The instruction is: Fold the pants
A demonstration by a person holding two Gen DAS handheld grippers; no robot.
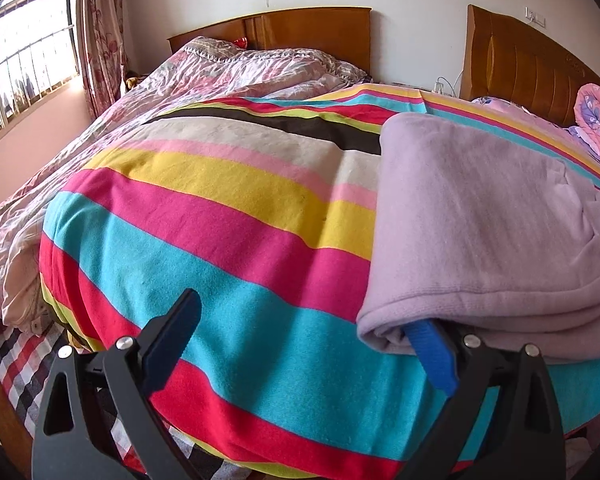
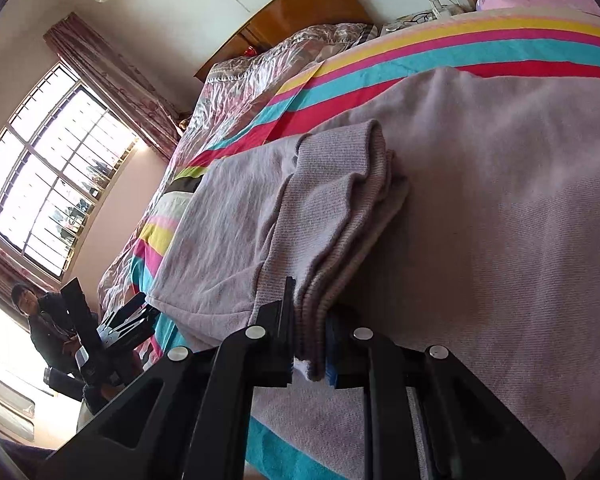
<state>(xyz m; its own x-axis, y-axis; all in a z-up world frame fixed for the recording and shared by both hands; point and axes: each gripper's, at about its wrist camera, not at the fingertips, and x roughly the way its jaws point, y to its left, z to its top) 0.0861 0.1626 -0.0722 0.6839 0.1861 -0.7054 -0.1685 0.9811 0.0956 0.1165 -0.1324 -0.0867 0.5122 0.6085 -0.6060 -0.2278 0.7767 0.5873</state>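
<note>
Where the right tool [image 2: 310, 344] pinches shut, it grips the stacked edge of the pants [image 2: 340, 208], with both black fingers pressed close on the cloth. A bit of white and a bit of blue peek out by the tips. The pants are soft and pale purple. They lie in layers on the blanket [image 2: 380, 76], and the gripped part rises in a ridge away from the tool.

The left tool [image 1: 300, 332] is spread wide and grips nothing. Its left finger [image 1: 176, 336] hangs over the blanket [image 1: 220, 240]. Its right finger, with a blue pad [image 1: 432, 352], is tucked under the rolled near edge of the pants [image 1: 480, 216]. The pants sit on the right side of the bed, on top of the blanket.

The blanket has bright stripes of blue, pink, yellow, white and black. Past it lies a crumpled pink quilt [image 1: 228, 72]. Behind that stands a brown headboard [image 1: 312, 32] against the wall. A window [image 1: 24, 64] with a curtain [image 1: 100, 40] is far off on the left. A person [image 2: 48, 328] sits low by the window [image 2: 56, 184].
</note>
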